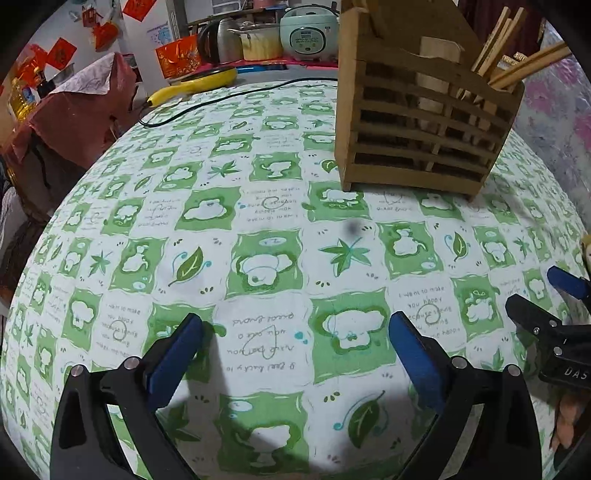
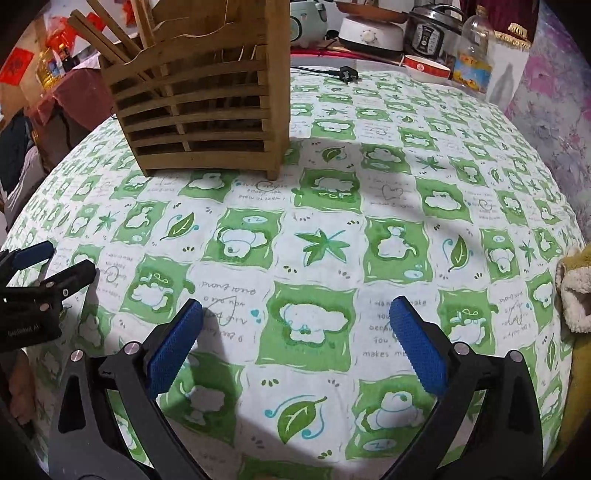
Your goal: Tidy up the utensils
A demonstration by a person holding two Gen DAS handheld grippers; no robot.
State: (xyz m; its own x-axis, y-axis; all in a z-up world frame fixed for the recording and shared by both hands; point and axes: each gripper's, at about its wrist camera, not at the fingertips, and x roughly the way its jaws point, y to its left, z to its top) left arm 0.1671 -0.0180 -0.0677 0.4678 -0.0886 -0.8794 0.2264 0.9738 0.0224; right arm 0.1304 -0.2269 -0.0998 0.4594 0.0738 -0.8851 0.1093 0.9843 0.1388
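A slatted wooden utensil holder [image 1: 424,122] stands upright on the green-and-white tablecloth [image 1: 258,229], holding wooden chopsticks [image 1: 517,62] and a flat wooden utensil [image 1: 437,74]. It also shows in the right wrist view [image 2: 199,107], at the far left, with chopsticks [image 2: 107,33] sticking out. My left gripper [image 1: 295,328] is open and empty, low over the cloth, well short of the holder. My right gripper [image 2: 295,314] is open and empty too, beside the left one. Each gripper shows at the edge of the other's view: the right gripper [image 1: 546,295] and the left gripper [image 2: 55,262].
A black cable [image 1: 221,99] and plug [image 2: 347,75] lie at the far table edge. Behind it stand a yellow pan [image 1: 195,85], rice cooker [image 1: 310,33], pots, a pressure cooker [image 2: 432,31], a red-rimmed bowl [image 2: 424,68] and an oil bottle [image 2: 472,59]. A yellow fleece cloth [image 2: 572,291] lies at right.
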